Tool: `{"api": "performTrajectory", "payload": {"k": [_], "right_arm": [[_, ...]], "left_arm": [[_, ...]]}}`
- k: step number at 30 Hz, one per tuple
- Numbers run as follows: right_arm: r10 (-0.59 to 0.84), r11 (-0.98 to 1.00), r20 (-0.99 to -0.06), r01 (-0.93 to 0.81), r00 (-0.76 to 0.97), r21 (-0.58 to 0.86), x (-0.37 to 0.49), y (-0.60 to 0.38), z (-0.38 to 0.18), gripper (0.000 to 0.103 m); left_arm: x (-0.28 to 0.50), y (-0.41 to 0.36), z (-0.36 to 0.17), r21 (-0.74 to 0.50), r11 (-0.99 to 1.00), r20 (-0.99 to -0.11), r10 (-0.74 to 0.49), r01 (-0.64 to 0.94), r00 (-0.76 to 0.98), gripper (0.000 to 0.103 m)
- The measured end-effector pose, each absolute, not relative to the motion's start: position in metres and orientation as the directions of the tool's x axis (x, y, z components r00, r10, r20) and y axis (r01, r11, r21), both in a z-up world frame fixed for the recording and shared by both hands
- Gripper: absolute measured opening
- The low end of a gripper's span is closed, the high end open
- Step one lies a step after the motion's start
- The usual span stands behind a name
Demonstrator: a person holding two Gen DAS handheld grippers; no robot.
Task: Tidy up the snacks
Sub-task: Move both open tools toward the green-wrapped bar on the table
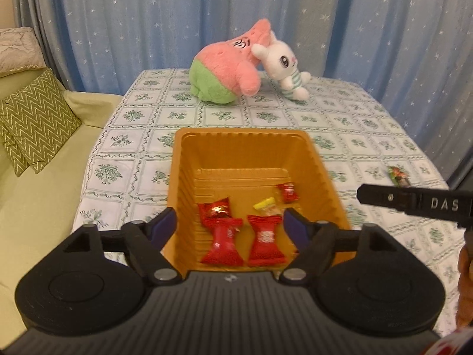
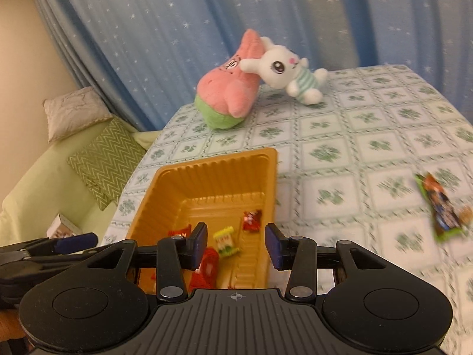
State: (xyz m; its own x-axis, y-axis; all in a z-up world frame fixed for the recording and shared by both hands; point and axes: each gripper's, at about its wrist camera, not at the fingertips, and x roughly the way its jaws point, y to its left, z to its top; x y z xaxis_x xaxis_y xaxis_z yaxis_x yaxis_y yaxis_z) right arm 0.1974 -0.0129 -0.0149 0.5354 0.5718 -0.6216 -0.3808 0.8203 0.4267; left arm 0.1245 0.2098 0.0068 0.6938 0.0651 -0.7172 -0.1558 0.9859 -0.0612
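A golden plastic tray (image 1: 242,136) stands on the flowered tablecloth. It holds several red-wrapped candies (image 1: 221,236) and one small yellow one (image 1: 266,204). My left gripper (image 1: 230,222) hovers over the tray's near end, open, with nothing between its pads. My right gripper (image 2: 236,236) is open too, above the tray's (image 2: 207,159) near right corner, and grips nothing. One of its fingers (image 1: 384,198) reaches into the left wrist view from the right. A snack bar in a green wrapper (image 2: 443,207) lies loose on the cloth to the right of the tray, blurred.
A pink and green plush (image 1: 227,65) and a white bunny plush (image 1: 283,65) lean together at the table's far edge, in front of a blue star curtain. A pale green sofa with a zigzag cushion (image 1: 35,124) runs along the table's left side.
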Motion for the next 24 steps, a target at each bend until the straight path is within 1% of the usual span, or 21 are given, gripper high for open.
{"api": "performTrajectory", "payload": {"k": [3,5,13,16,18,19,24], "right_arm": [[0.561,0.828,-0.616,-0.374,0.552,0.418,0.180,-0.025,-0.006,0.044],[0.550,0.835,-0.612,-0.377,0.568,0.401,0.166,-0.032,0.002,0.044],[0.512,0.859,-0.603,-0.359,0.612,0.364,0.119,-0.068,0.020,0.044],[0.492,0.870,-0.611,-0.352,0.620,0.344,0.106,-0.083,0.020,0.047],[0.477,0.879,-0.612,-0.341,0.630,0.334,0.098,-0.094,0.020,0.053],[0.472,0.881,-0.611,-0.334,0.635,0.334,0.094,-0.100,0.020,0.054],[0.449,0.893,-0.612,-0.312,0.652,0.323,0.081,-0.125,0.021,0.056]], "left_arm": [[0.112,0.193,0.015,-0.070,0.987,-0.713,0.054,-0.147,0.700,0.082],[0.104,0.183,0.020,-0.077,0.986,-0.706,0.050,-0.148,0.706,0.086],[0.071,0.143,0.037,-0.101,0.984,-0.686,0.037,-0.146,0.727,0.088],[0.059,0.128,0.040,-0.089,0.987,-0.680,0.040,-0.136,0.733,0.089],[0.053,0.120,0.041,-0.094,0.987,-0.677,0.034,-0.133,0.735,0.090],[0.050,0.117,0.041,-0.100,0.986,-0.676,0.030,-0.131,0.737,0.090],[0.040,0.100,0.042,-0.109,0.987,-0.673,0.016,-0.120,0.740,0.090]]}}
